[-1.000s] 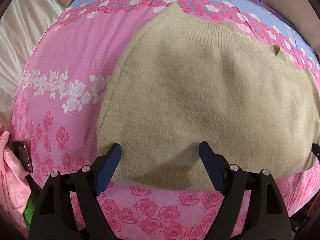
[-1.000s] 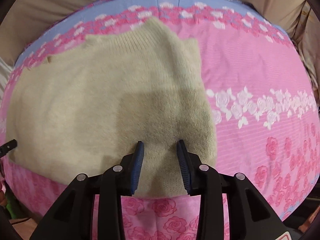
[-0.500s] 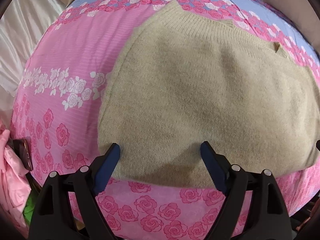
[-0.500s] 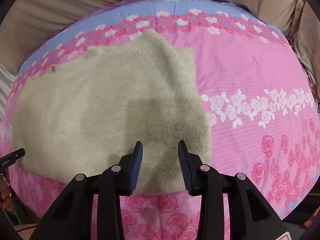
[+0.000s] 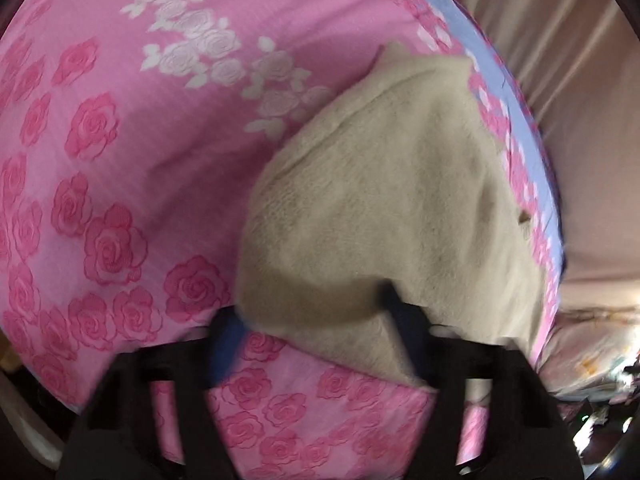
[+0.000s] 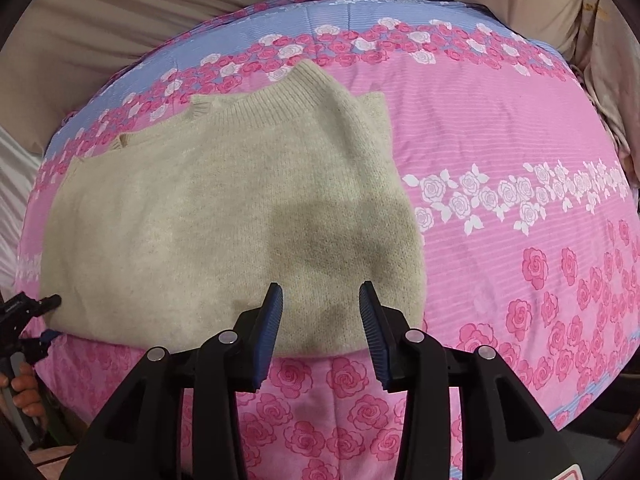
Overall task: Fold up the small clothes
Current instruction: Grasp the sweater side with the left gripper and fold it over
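A beige sweater point(image 6: 224, 220) is laid flat on a pink rose bed cover point(image 6: 500, 140), w/ its neck at the far side & its hem at the near edge. Its long side is stretched left to right across the bed.

The left gripper point(image 5: 316, 328) is seen right at the near left corner of the sweater. Its jaws are being closed, & the corner of the knit is seen between them, a bit bunched & lifted. The pic is blurred, so it can't be told if the pads are pressed tight on the cloth yet. In the right view, the same gripper is seen as a small black tip at that left corner, w/ a person's fingers point(image 6: 22, 394) just below it.

The right gripper point(image 6: 320, 334) is held above the near hem, nearer the right end. Its jaws are being opened & nothing is held between them; the blue pads are kept clear of the knit.

The hem is just ahead of & below both grippers. The left hand is closer to a grab. Prob. next, the near edge is to be lifted & carried toward the neck, so both near corners need to be held.
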The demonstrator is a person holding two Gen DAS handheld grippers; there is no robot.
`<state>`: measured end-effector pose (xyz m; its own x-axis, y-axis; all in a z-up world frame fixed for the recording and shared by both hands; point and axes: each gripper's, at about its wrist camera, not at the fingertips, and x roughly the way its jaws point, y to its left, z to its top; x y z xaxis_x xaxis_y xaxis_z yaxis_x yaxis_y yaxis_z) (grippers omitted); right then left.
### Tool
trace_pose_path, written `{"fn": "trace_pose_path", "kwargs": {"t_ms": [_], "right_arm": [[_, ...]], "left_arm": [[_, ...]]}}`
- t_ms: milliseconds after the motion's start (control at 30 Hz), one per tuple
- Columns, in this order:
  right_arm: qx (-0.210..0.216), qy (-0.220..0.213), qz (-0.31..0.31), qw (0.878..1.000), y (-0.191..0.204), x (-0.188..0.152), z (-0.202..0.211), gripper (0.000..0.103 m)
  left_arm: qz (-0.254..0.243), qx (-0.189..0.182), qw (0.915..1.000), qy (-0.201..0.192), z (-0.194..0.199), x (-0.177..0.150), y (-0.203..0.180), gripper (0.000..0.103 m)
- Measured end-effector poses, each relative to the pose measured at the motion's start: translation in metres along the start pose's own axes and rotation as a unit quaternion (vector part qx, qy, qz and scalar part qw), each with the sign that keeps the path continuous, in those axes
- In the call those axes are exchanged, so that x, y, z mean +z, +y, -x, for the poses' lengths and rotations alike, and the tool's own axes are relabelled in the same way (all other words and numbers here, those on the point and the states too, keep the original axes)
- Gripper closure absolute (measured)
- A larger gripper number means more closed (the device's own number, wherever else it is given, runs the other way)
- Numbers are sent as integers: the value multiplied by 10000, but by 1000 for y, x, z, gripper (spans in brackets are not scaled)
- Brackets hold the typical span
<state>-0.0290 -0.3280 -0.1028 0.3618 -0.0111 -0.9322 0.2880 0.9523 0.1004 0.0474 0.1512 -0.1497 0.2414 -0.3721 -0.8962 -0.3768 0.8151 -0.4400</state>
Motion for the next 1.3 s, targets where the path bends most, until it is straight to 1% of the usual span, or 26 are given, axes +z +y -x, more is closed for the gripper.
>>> {"fn": "trace_pose_path", "kwargs": {"t_ms": [33, 100, 200, 233, 367, 467, 600, 767, 833, 900, 1067, 1300], "right_arm": [[-10, -7, 37, 10000, 1, 0, 1, 62], [-25, -26, 90, 10000, 3, 1, 2, 62], [8, -44, 90, 9999, 4, 3, 2, 62], [24, -42, 89, 9999, 4, 4, 1, 62], [97, -67, 157, 9998, 11, 8, 0, 61], [171, -76, 250, 9995, 20, 11, -1, 61], [252, -100, 401, 9988, 32, 16, -3, 61], [262, -190, 594, 9977, 43, 23, -3, 57], [193, -233, 655, 9974, 46, 27, -7, 56], [151, -163, 576, 9981, 45, 30, -15, 56], [252, -72, 269, 9993, 39, 34, -23, 56], [226, -42, 200, 9995, 40, 34, -25, 56]], "left_arm": [[-140, 72, 9998, -87, 4, 0, -3, 65], [-381, 244, 9988, -168, 9, -1, -13, 74], [-634, 458, 9967, -238, 14, -4, -27, 79], [-779, 581, 9949, -288, 17, -6, -34, 80], [-1215, 850, 9880, -435, 28, -10, -56, 81], [-1438, 940, 9838, -508, 35, -11, -68, 81], [-1645, 1044, 9791, -579, 43, -13, -81, 81], [-1828, 1177, 9740, -630, 43, -15, -93, 81], [-1846, 1203, 9735, -612, 41, -14, -96, 81], [-1851, 1222, 9733, -591, 41, -13, -95, 81], [-1876, 1242, 9728, -549, 42, -14, -91, 81], [-1868, 1291, 9726, -490, 38, -12, -91, 81]]}}
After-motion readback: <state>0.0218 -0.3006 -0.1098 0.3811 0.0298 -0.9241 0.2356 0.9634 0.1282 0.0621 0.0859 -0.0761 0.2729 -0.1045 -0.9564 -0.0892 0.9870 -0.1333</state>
